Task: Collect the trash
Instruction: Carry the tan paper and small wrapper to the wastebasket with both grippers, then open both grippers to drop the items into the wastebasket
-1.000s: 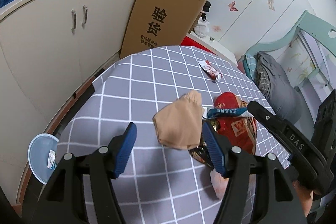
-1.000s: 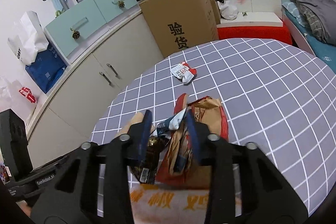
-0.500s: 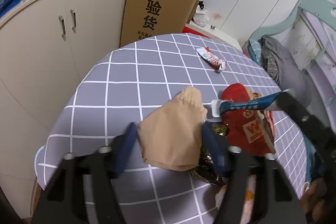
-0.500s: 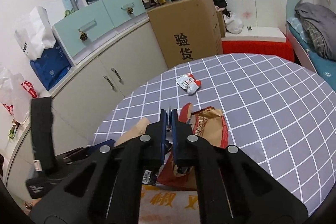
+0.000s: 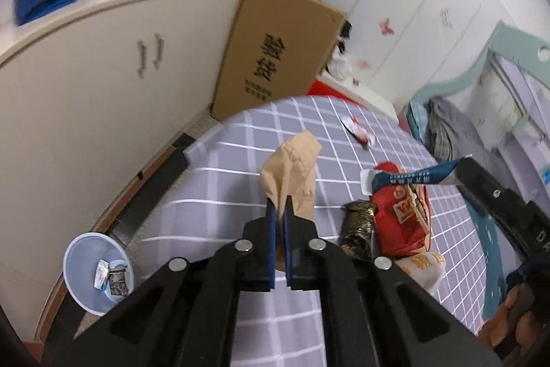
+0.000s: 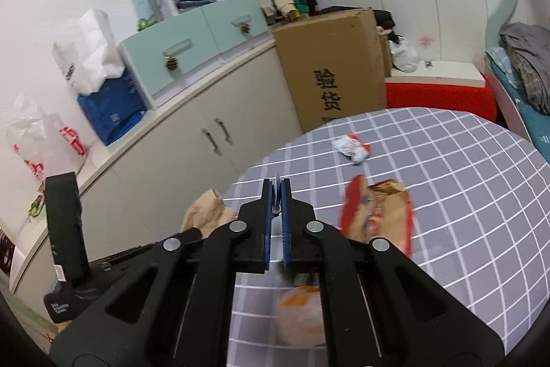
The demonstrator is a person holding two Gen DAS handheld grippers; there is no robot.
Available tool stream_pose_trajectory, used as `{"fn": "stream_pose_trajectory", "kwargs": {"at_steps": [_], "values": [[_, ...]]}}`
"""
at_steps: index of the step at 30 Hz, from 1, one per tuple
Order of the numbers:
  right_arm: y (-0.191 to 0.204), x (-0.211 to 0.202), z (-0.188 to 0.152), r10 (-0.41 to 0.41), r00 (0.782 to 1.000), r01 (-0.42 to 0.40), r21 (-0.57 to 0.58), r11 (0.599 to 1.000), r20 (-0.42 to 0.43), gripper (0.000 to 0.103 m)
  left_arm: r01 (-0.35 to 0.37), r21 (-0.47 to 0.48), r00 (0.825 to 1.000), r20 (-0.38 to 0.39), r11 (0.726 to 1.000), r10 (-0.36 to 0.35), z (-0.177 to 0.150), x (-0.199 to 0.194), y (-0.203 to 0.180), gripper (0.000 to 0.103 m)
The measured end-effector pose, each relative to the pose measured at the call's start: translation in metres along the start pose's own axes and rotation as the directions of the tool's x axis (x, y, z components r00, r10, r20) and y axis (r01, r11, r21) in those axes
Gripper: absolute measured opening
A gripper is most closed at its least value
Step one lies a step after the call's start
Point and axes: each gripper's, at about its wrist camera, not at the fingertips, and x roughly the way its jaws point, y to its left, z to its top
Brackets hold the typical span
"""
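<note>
A grey cloth with a white grid (image 5: 220, 181) covers the round desk. The crumpled paper bag (image 5: 295, 167) is tan. The torn snack packet (image 5: 402, 212) is red.

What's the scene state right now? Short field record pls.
left gripper: shut on tan paper bag
right gripper: shut on blue-white wrapper
table: grey checked cloth
still on table: red snack bag, dark gold wrapper, orange-white packet, small red-white wrapper
bin: on floor beside the table, some trash inside
</note>
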Motion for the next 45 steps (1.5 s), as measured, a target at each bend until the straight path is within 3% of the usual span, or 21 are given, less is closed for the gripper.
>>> {"fn": "stream_pose_trajectory", "kwargs": {"at_steps": [4, 11, 21, 28, 30, 31, 32, 33, 34, 39, 45], "values": [[0.042, -0.003, -0.008, 0.063, 0.998, -0.064, -0.033, 0.997, -0.015, 0.005, -0.032, -0.038, 0.998, 0.051, 0.999, 0.034, -0.006, -0.041, 0.033, 0.004], [0.125, 0.015, -0.039, 0.183, 0.977, -0.192, -0.085, 0.978, -0.107, 0.005, -0.126, -0.145, 0.99, 0.052, 0.981, 0.135, -0.029, -0.093, 0.12, 0.004], [0.242, 0.094, -0.116, 0.261, 0.918, -0.315, -0.148, 0.937, -0.3, 0.005, -0.25, -0.337, 0.966, -0.024, 0.908, 0.257, -0.074, -0.122, 0.262, 0.004], [0.297, 0.153, -0.164, 0.283, 0.886, -0.36, -0.163, 0.918, -0.367, 0.006, -0.31, -0.421, 0.948, -0.07, 0.852, 0.31, -0.094, -0.123, 0.326, 0.004], [0.304, 0.171, -0.172, 0.28, 0.883, -0.362, -0.168, 0.917, -0.378, 0.011, -0.326, -0.435, 0.943, -0.088, 0.839, 0.32, -0.098, -0.12, 0.34, 0.004], [0.307, 0.181, -0.177, 0.265, 0.882, -0.353, -0.173, 0.92, -0.39, 0.02, -0.33, -0.441, 0.942, -0.094, 0.835, 0.322, -0.099, -0.118, 0.344, 0.004], [0.308, 0.187, -0.181, 0.257, 0.88, -0.347, -0.171, 0.922, -0.4, 0.04, -0.333, -0.449, 0.941, -0.102, 0.829, 0.322, -0.1, -0.116, 0.348, 0.004], [0.309, 0.194, -0.186, 0.248, 0.877, -0.34, -0.167, 0.926, -0.411, 0.051, -0.332, -0.454, 0.941, -0.106, 0.827, 0.32, -0.101, -0.114, 0.35, 0.004], [0.308, 0.197, -0.191, 0.239, 0.881, -0.33, -0.169, 0.929, -0.409, 0.054, -0.332, -0.455, 0.942, -0.111, 0.826, 0.318, -0.101, -0.111, 0.351, 0.004], [0.306, 0.201, -0.205, 0.203, 0.876, -0.317, -0.204, 0.926, -0.438, 0.054, -0.327, -0.447, 0.945, -0.137, 0.833, 0.297, -0.106, -0.095, 0.353, 0.004], [0.293, 0.202, -0.213, 0.152, 0.886, -0.272, -0.228, 0.935, -0.438, 0.059, -0.325, -0.431, 0.945, -0.174, 0.842, 0.276, -0.108, -0.074, 0.35, 0.004]]}}
